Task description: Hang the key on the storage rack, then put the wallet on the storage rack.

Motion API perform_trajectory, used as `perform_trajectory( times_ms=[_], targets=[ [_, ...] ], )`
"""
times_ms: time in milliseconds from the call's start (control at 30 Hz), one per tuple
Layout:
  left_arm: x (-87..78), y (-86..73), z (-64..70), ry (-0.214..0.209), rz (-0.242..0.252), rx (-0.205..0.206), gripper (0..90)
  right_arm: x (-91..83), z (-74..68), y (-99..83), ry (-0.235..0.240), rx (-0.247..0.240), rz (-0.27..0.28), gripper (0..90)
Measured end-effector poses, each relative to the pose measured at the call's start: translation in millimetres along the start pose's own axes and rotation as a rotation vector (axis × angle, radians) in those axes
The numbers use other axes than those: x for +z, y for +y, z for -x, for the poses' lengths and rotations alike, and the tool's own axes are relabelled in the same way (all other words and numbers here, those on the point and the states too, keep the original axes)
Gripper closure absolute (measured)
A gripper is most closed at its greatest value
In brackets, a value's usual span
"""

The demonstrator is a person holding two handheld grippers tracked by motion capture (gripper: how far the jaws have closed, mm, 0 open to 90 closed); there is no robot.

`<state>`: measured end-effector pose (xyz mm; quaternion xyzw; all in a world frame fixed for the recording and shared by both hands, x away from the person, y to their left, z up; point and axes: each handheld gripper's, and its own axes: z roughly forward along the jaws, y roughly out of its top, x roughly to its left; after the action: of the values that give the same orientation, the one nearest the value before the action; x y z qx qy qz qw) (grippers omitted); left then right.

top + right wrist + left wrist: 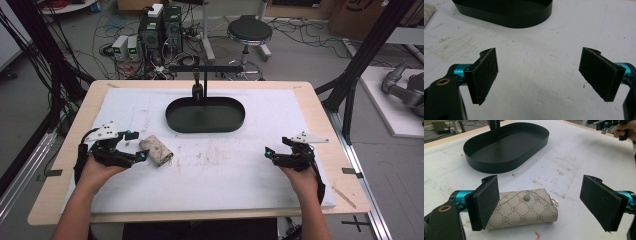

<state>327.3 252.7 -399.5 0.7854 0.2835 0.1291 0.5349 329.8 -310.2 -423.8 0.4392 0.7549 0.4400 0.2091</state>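
Early stage of the pickup. The wallet [524, 208] lay flat on the white mat [240, 170], near the black tray [205, 115] but outside it, not yet grasped or lifted. The left gripper [539, 202] was spread wide, its jaws bracketing the wallet without clamping it. The right gripper [539, 77] hovered wide open over bare mat, holding nothing.

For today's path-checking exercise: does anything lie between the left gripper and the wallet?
Nothing visible does. The left gripper is open with the wallet lying directly between its jaws on the white mat.
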Motion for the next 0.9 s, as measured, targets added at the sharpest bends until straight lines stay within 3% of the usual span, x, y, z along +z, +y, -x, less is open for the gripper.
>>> perform_trajectory(
  times_ms=[267,533,733,900],
  targets=[
    [-0.9,1.7,-1.2,-0.005,-0.012,0.016,15.9,-1.6,1.8,0.0,0.003,0.003,0.013,16.2],
    [-2.2,-3.8,-2.4,-0.004,-0.014,0.001,15.9,-4.0,-1.0,0.1,0.01,0.008,0.016,16.2],
    [-8.0,-11.0,-6.2,-0.001,-0.025,0.001,15.9,2.2,-9.5,7.0,0.027,-0.012,0.016,16.2],
    [-18.2,-14.4,-8.0,0.023,-0.02,-0.011,15.9,8.7,-24.8,16.7,0.065,-0.043,0.018,16.2]
  ],
)
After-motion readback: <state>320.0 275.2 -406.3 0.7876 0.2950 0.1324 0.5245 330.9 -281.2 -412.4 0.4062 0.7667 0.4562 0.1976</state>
